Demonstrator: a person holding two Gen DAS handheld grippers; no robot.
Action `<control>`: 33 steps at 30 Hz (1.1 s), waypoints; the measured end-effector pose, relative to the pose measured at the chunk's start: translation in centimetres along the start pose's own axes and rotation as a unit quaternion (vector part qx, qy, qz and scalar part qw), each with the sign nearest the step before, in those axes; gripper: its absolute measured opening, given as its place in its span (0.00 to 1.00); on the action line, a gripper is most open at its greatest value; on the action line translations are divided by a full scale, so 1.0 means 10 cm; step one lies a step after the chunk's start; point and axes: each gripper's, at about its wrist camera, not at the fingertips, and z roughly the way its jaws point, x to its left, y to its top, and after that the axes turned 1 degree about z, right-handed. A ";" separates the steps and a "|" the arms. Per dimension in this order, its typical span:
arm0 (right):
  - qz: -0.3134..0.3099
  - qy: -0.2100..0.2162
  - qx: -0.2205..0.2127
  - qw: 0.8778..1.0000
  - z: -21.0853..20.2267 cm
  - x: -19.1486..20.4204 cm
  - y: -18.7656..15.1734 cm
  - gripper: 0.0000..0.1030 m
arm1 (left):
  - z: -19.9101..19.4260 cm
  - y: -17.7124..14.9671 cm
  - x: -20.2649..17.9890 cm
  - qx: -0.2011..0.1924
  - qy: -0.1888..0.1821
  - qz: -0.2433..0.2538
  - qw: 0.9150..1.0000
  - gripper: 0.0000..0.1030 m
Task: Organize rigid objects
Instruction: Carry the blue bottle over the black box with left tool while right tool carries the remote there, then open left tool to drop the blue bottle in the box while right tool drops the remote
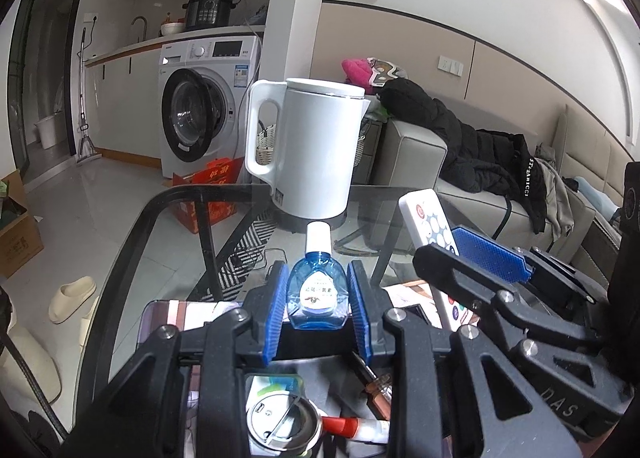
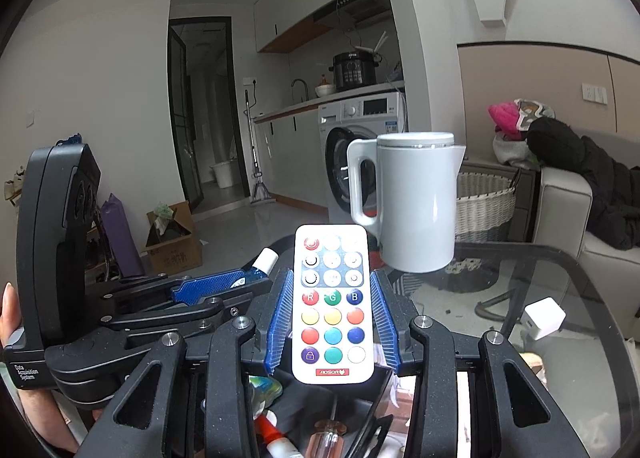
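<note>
My left gripper [image 1: 318, 300] is shut on a small blue eye-drop bottle [image 1: 316, 292] with a white cap, held upright above the glass table [image 1: 168, 202]. My right gripper [image 2: 332, 314] is shut on a white remote control [image 2: 332, 304] with coloured round buttons, held above the table. The remote [image 1: 430, 228] and the right gripper show at the right of the left wrist view. The left gripper and the bottle's cap [image 2: 266, 259] show at the left of the right wrist view. Below both grippers lie a round metal lid [image 1: 280, 424], a red-capped tube [image 1: 352, 428] and a clear-handled tool [image 2: 328, 438].
A white electric kettle [image 1: 312, 146] stands on the far part of the table. A white charger cube [image 2: 544, 316] lies on the glass at the right. Behind are a washing machine [image 1: 204, 106], a wicker basket [image 2: 484, 198] and a sofa [image 1: 500, 194] with dark clothes.
</note>
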 end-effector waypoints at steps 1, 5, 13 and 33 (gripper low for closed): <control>-0.001 0.001 0.004 1.000 0.01 0.01 -0.01 0.38 | 0.00 -0.01 0.01 0.005 0.004 -0.002 1.000 0.27; 0.000 0.008 0.021 1.000 0.04 0.05 -0.01 0.38 | 0.00 -0.03 0.04 0.024 0.009 -0.009 1.000 0.28; 0.002 0.022 0.086 0.996 0.12 0.12 -0.16 0.38 | 0.12 -0.15 0.10 0.099 0.031 -0.002 0.995 0.27; -0.012 0.006 0.230 0.973 0.53 0.19 -0.52 0.38 | 0.28 -0.37 0.18 0.194 0.063 0.014 0.979 0.28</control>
